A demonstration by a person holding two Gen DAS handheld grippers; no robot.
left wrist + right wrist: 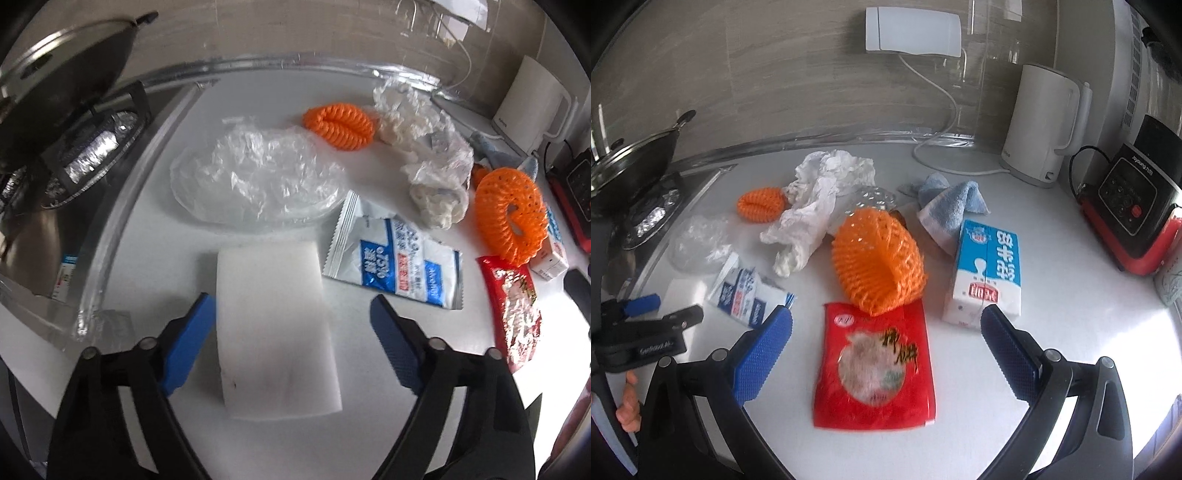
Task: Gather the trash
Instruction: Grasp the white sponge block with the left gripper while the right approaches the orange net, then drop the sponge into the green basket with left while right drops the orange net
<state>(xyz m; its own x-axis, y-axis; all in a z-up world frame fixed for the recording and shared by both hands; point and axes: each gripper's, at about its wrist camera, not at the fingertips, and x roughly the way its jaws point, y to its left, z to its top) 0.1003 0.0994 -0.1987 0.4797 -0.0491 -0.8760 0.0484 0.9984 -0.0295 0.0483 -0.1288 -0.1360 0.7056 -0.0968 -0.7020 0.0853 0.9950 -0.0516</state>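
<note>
On a white countertop [1052, 258] the trash lies scattered between a stove at the left and a white kettle [1043, 125] at the far right. The left gripper [291, 314] hangs over a white foam block [275, 328]; its blue pads stand apart on either side of the block, the left pad at or just beside the block's edge, the right pad clear of it, so nothing is gripped. Just beyond the block to the right lies a blue-and-white sachet [395, 258], and farther off a crumpled clear plastic film [255, 173]. The right gripper [886, 321] is wide open and empty, its fingers straddling a red snack packet [875, 365] that lies flat on the counter without touching either pad. An orange foam net [879, 262] rests at the packet's far edge, overlapping it. A blue-and-white milk carton [988, 273] lies on its side to the right of the net, near the right pad. Farther back sit crumpled white paper [816, 199], a second, smaller orange net [761, 203] to its left, and a blue cloth [951, 203]. A black-and-red appliance [1134, 199] stands at the right edge.
</note>
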